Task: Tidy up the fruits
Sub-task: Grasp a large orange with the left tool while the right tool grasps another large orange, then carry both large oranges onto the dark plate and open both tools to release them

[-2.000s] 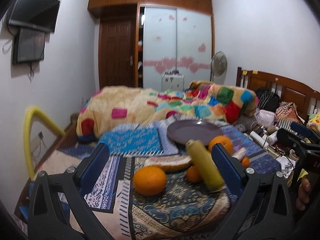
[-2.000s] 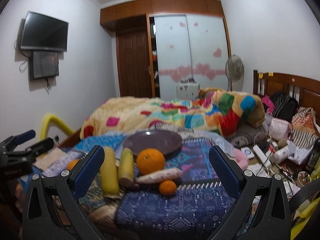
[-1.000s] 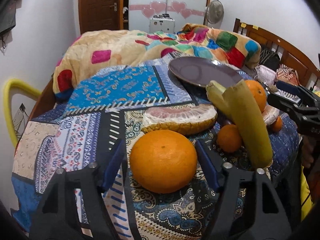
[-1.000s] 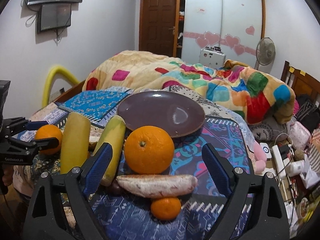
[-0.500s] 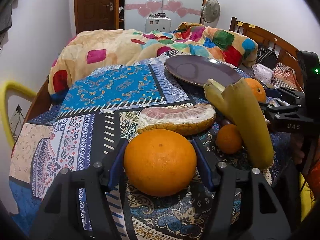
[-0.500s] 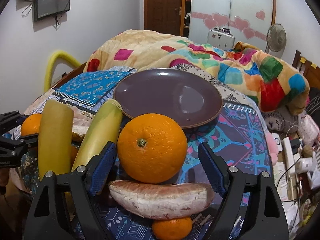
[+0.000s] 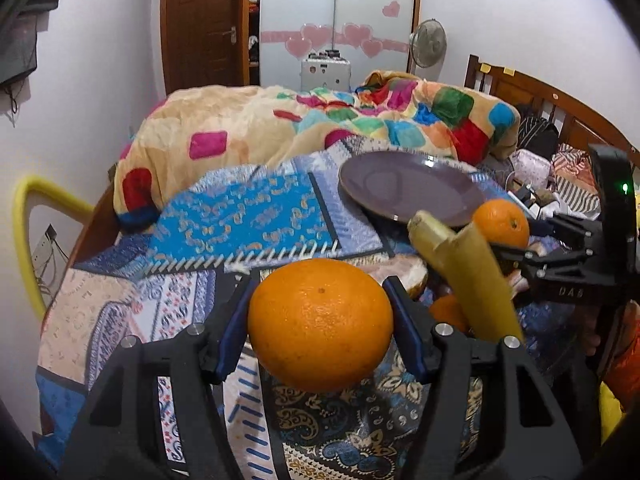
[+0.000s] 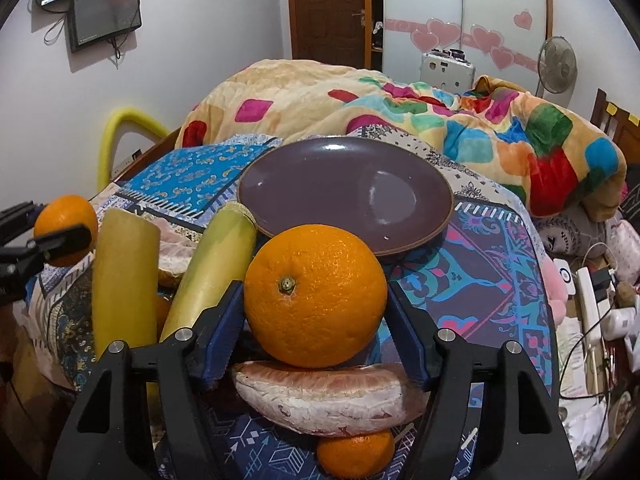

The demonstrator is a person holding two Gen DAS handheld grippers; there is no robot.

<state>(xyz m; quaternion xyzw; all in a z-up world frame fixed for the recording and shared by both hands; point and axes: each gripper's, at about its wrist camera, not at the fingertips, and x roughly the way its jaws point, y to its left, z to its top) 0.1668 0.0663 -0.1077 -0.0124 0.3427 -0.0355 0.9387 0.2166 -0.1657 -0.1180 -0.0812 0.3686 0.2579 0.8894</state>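
The left tongs (image 7: 320,320) grip a big orange (image 7: 320,322), their blue pads pressed to its two sides; it sits clear of the patterned cover (image 7: 248,220) near the bed's near edge.

The right tongs (image 8: 314,320) have just been closing around a second orange (image 8: 315,300), and their pads now meet its sides. This orange rests against a pomelo segment (image 8: 328,396) lying crosswise just in front of it, with a small tangerine (image 8: 356,454) nearer still, at the bed's near edge.

Just behind the second orange lies a purple plate (image 8: 320,184) on the cover, bare inside, towards the middle of the bed. Left of the orange, two yellow-green stalks (image 8: 124,276) lean side by side, the inner one reaching up to the plate's rim. Another pomelo piece (image 8: 174,244) shows between them.

In the left wrist view the right tongs (image 7: 516,236) appear at the right edge, around the second orange (image 7: 500,222), beside the plate (image 7: 408,188). In the right wrist view the left tongs (image 8: 60,236) appear at the left edge with their orange (image 8: 66,216).

A bright patchwork quilt (image 8: 360,100) is heaped at the far end of the bed.
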